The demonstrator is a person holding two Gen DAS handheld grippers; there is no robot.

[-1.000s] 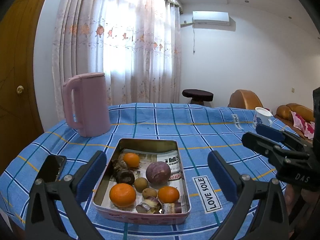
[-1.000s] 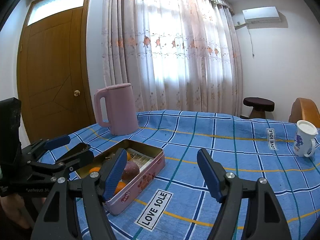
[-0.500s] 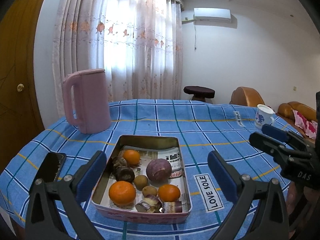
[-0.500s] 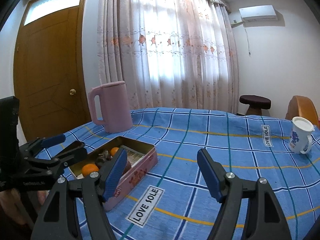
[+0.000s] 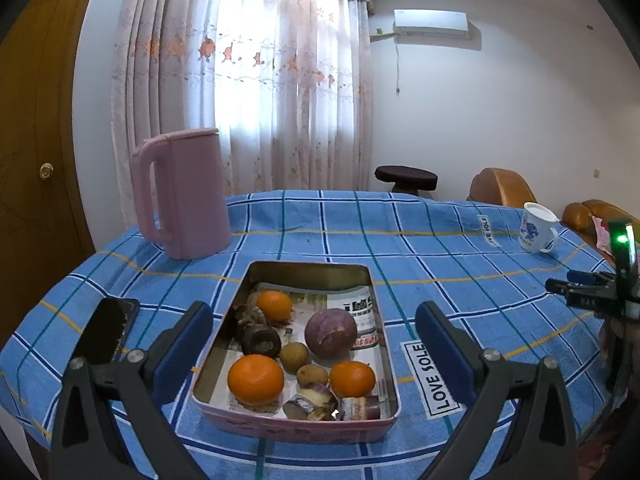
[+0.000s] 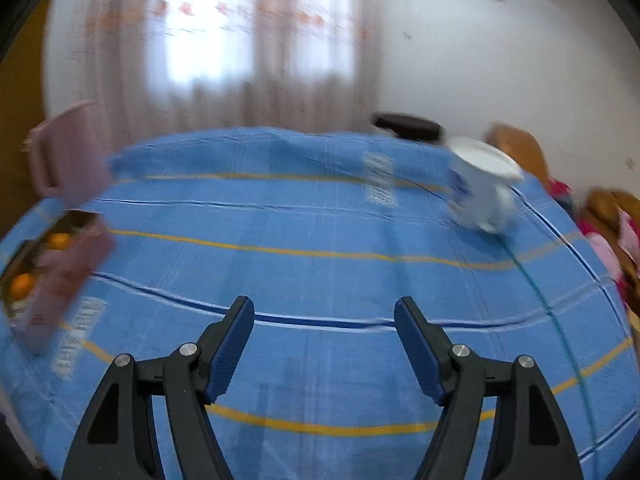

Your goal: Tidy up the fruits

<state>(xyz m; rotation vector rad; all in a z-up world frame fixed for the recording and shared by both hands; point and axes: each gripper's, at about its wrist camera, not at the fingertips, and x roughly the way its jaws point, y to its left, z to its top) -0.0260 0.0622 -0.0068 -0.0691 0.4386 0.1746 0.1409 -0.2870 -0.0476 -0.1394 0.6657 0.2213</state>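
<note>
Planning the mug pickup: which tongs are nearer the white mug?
Right. The right tongs point toward the mug; the left tongs hover at the tin, across the table.

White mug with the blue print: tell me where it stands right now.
In the left wrist view the white mug stands upright at the table's far right edge, beside a "LOVE SOLE" label on the blue checked tablecloth, far from the tin.

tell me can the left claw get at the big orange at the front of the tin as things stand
Probably yes: the left claw is open and empty just short of the tin, the big orange lies uncovered near the front wall, and nothing stands between them.
</note>
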